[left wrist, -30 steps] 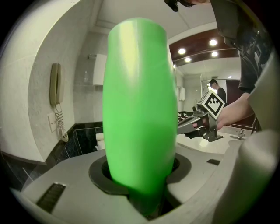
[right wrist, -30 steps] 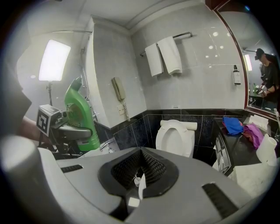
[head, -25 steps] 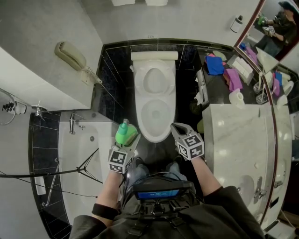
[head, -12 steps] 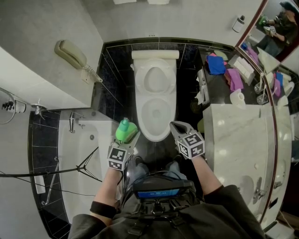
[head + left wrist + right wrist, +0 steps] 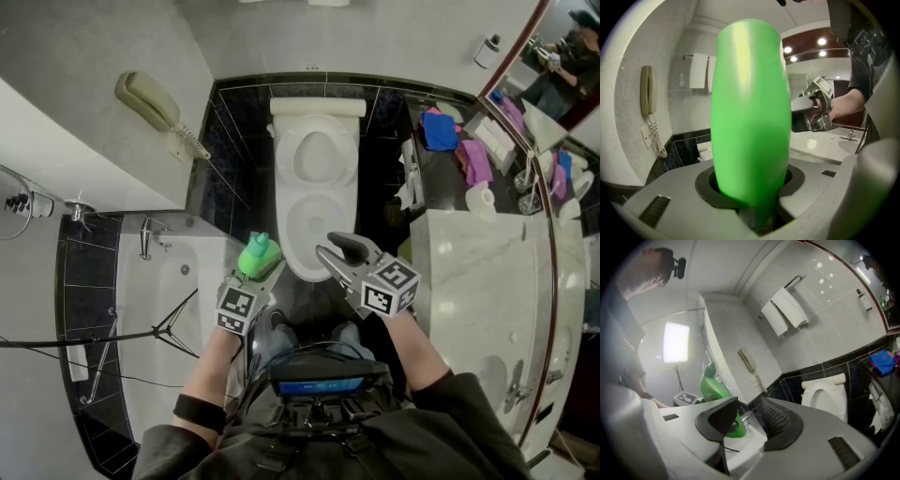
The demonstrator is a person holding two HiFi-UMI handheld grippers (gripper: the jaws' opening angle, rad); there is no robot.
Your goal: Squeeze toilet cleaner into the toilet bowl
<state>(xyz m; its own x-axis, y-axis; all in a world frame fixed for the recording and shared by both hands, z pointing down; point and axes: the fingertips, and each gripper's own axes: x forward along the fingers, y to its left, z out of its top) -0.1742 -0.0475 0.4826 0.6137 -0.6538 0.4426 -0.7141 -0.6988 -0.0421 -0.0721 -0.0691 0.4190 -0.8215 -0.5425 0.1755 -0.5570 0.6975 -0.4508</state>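
You are holding the toilet cleaner bottle (image 5: 258,255) in your left gripper (image 5: 253,274), jaws standing partway apart and pressing on its lower body. The bottle is showing bright green, smooth and glossy, with a rounded oval body and a darker green cap on top. It is standing upright just beside the front-left rim of the toilet (image 5: 317,202). Your right gripper (image 5: 750,418) is hovering at the toilet's front-right rim, its jaws opening with nothing between them.
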